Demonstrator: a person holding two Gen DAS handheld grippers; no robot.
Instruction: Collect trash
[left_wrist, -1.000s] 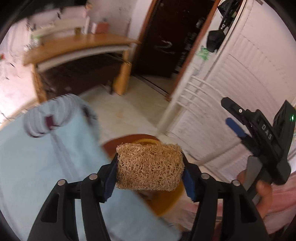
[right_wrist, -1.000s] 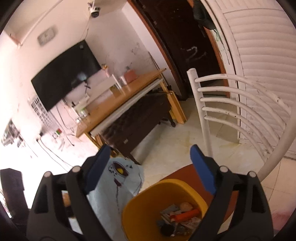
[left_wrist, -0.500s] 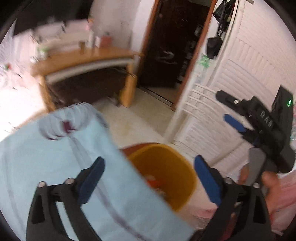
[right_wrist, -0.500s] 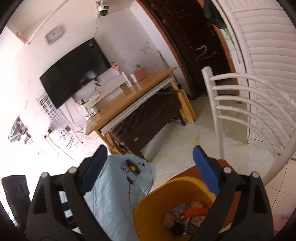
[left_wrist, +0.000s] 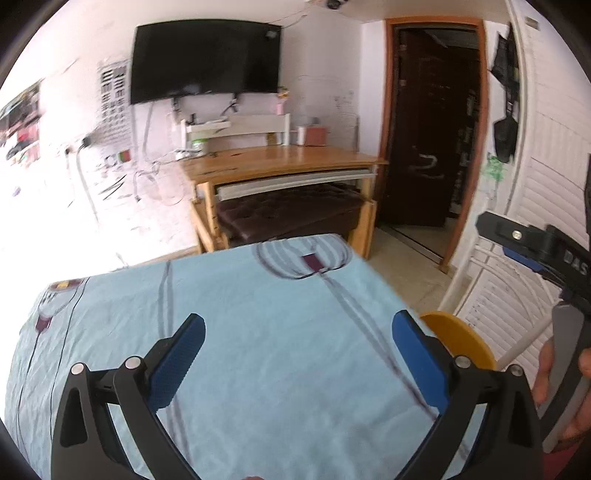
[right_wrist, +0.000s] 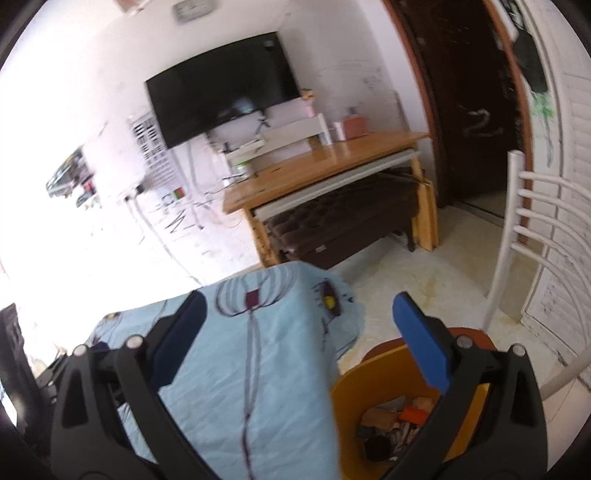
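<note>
left gripper (left_wrist: 297, 354) spread, empty | right gripper (right_wrist: 299, 334) spread | yellow bin (right_wrist: 373, 391) of trash below right finger

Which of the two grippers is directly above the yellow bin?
The right gripper: the yellow bin sits just below its fingers. The left gripper is over the blue cloth.

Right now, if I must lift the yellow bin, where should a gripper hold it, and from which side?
Grip the bin's near rim wall from above, one finger inside and one outside. It stands upright and open, its wall looks thin, and the trash lies low inside. The right gripper is open almost above it.
</note>
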